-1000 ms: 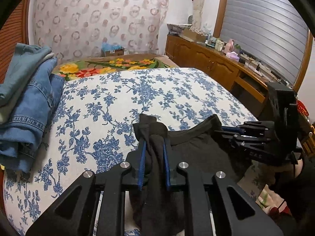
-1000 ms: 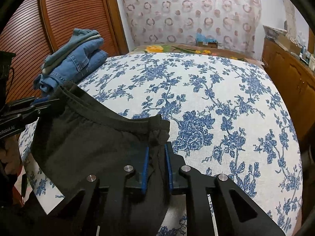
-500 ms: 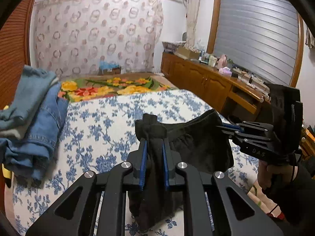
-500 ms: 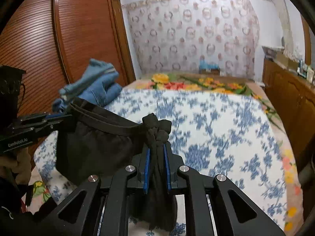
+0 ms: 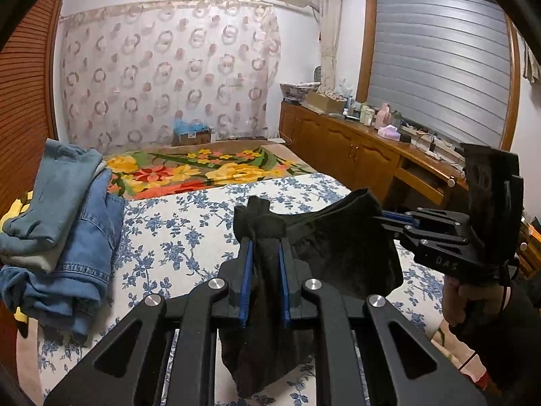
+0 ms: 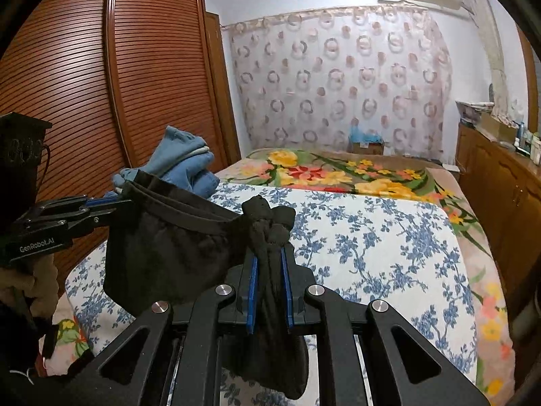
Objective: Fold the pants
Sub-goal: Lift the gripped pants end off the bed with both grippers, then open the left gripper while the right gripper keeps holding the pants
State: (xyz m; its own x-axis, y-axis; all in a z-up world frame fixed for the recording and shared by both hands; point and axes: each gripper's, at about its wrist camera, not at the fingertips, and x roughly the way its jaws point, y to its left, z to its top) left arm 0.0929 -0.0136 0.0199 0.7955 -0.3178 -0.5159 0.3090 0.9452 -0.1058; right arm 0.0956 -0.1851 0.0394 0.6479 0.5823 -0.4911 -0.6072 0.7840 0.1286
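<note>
A pair of black pants (image 5: pixel 341 253) hangs in the air over the bed, stretched by its waistband between both grippers. My left gripper (image 5: pixel 264 240) is shut on a bunched end of the waistband. In the right wrist view my right gripper (image 6: pixel 269 257) is shut on the other bunched end, and the black pants (image 6: pixel 165 250) sag between us. The right gripper (image 5: pixel 394 218) shows at the right of the left wrist view, the left gripper (image 6: pixel 108 201) at the left of the right wrist view. The lower part of the pants is hidden below both frames.
The bed's blue floral sheet (image 6: pixel 372 247) lies below, with a bright flowered blanket (image 5: pixel 203 169) beyond it. A pile of folded jeans (image 5: pixel 64 223) sits on the bed's left side by the wooden wardrobe (image 6: pixel 84 101). A wooden cabinet (image 5: pixel 355 159) with clutter runs along the right wall.
Both grippers have risen with the pants, lifting the waistband off the sheet. The views have tipped up, so the wall, curtain and air conditioner now show.
</note>
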